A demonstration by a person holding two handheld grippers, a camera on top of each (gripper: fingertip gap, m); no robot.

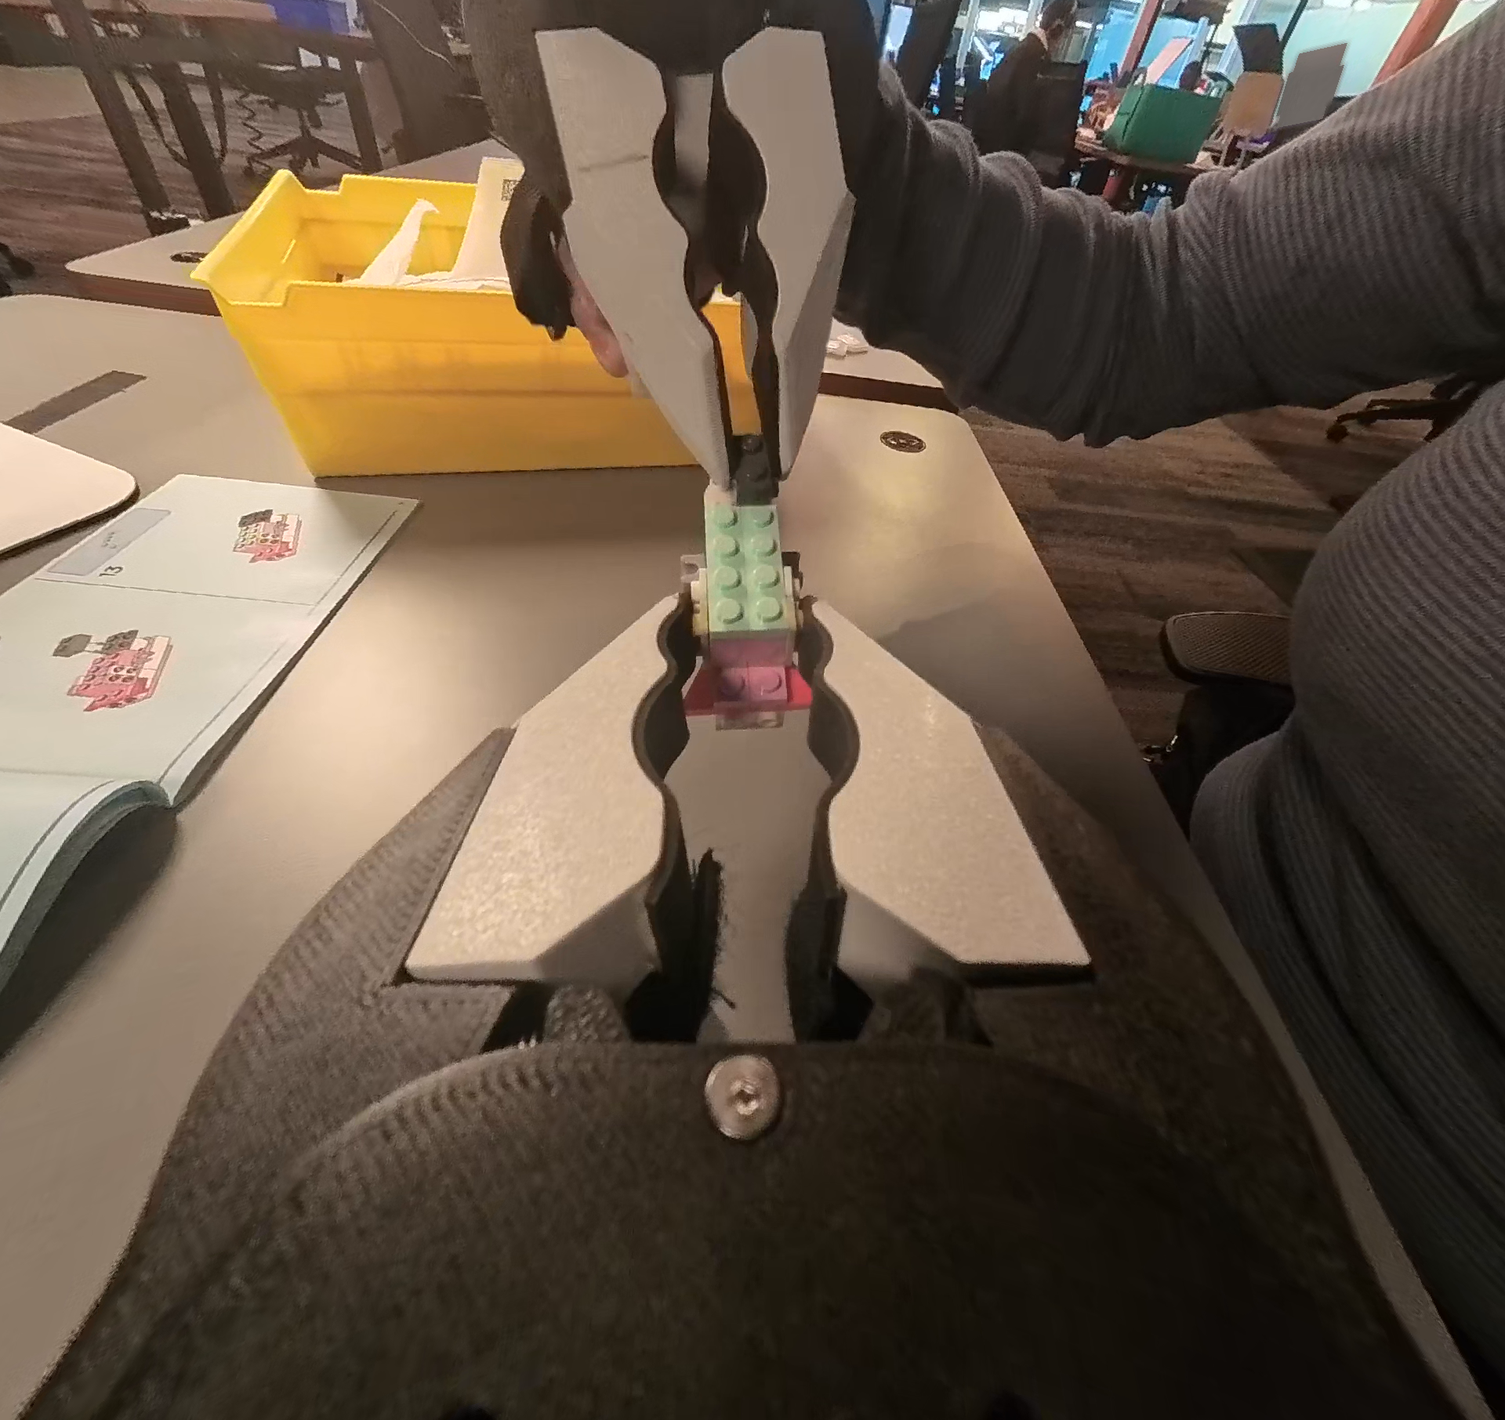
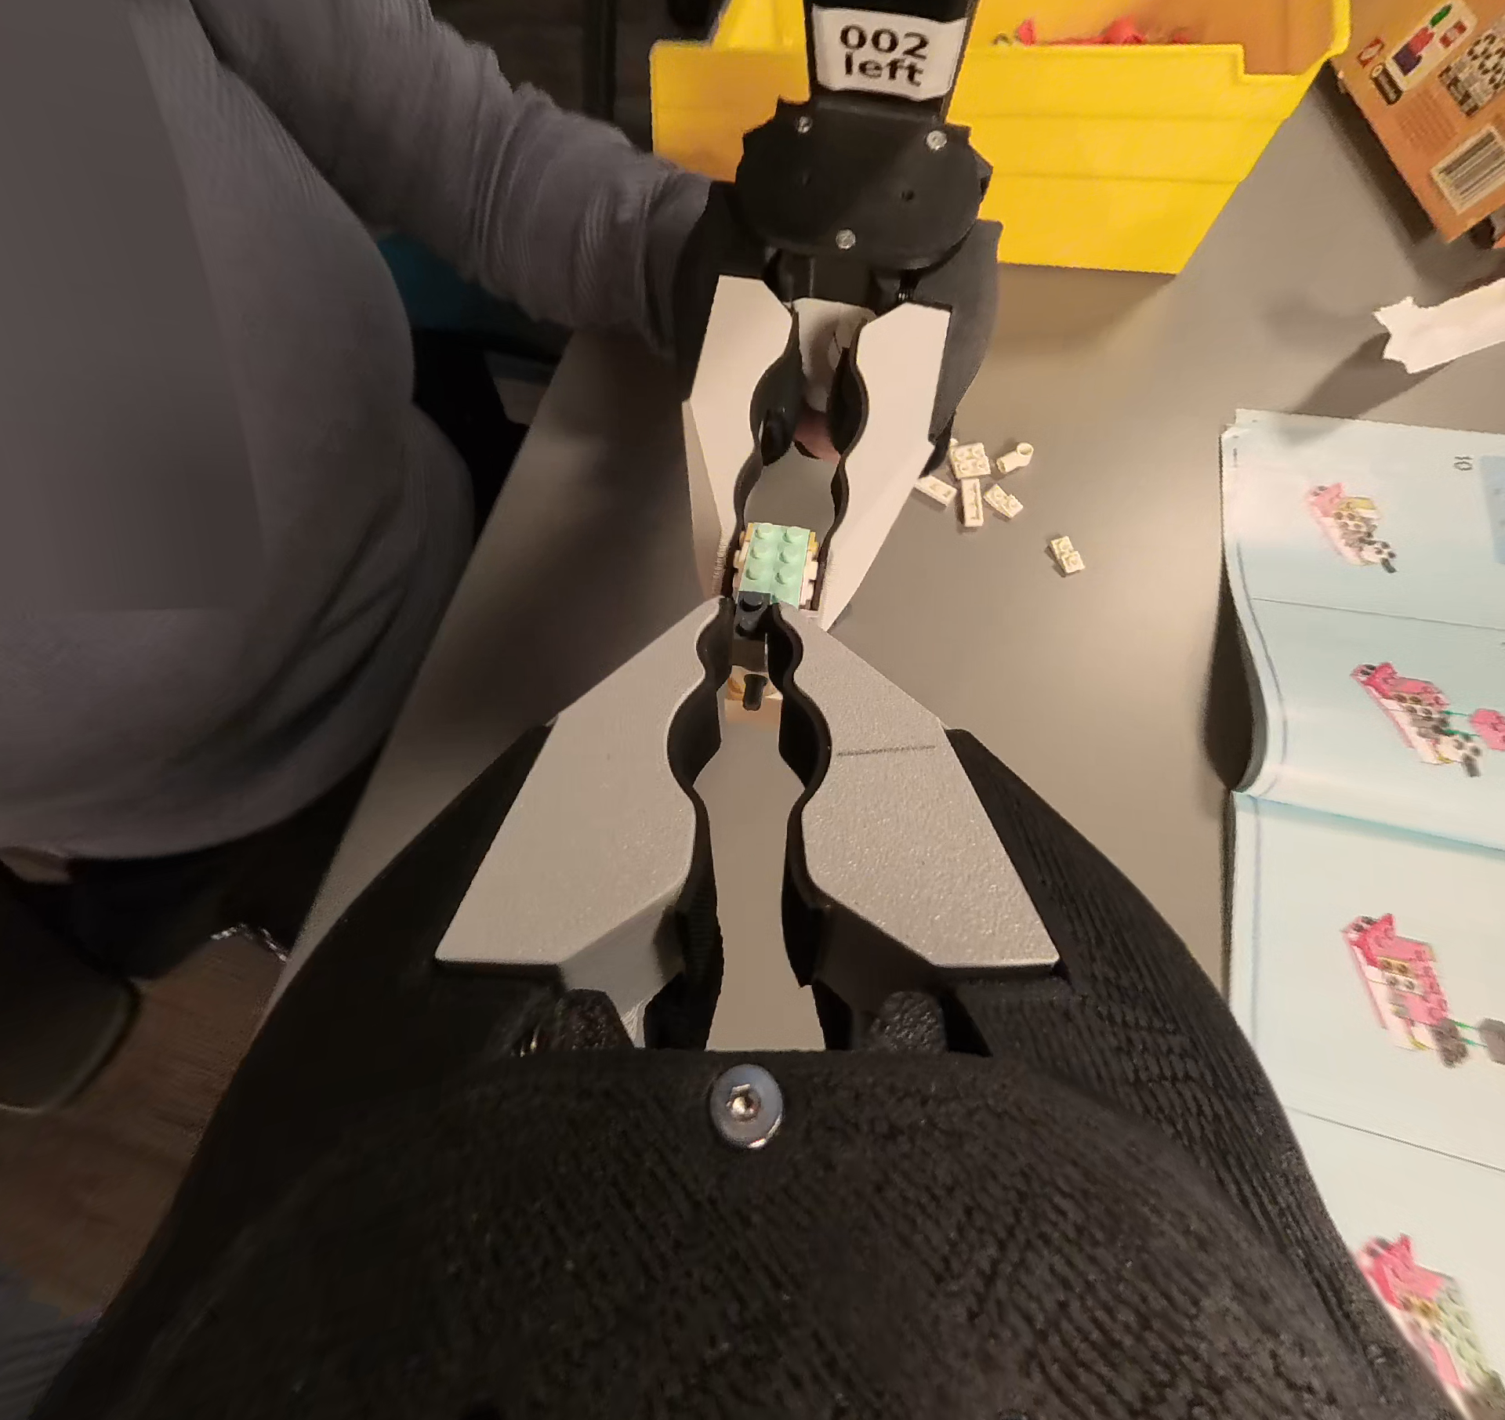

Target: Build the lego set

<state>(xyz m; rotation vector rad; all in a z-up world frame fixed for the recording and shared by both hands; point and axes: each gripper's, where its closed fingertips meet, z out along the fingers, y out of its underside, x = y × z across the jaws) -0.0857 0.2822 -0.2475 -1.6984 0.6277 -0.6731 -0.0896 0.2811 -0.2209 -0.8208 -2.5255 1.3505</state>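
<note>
Grey bench (image 1: 505,648) carries a yellow bin (image 1: 423,371) and an open booklet (image 1: 163,632). Above it, my left tool (image 1: 745,615) grips a small brick model (image 1: 745,591) topped in green. My right tool (image 2: 753,632) pinches a dark brick piece (image 2: 749,620) against the model's far end.

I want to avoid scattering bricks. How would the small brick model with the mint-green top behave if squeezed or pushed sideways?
The brick model looks rigid, but it is several stacked pieces, so a sideways push might pop seams apart. Its smooth plastic sides probably slip easily. The left gripper clamps its flanks.
</note>
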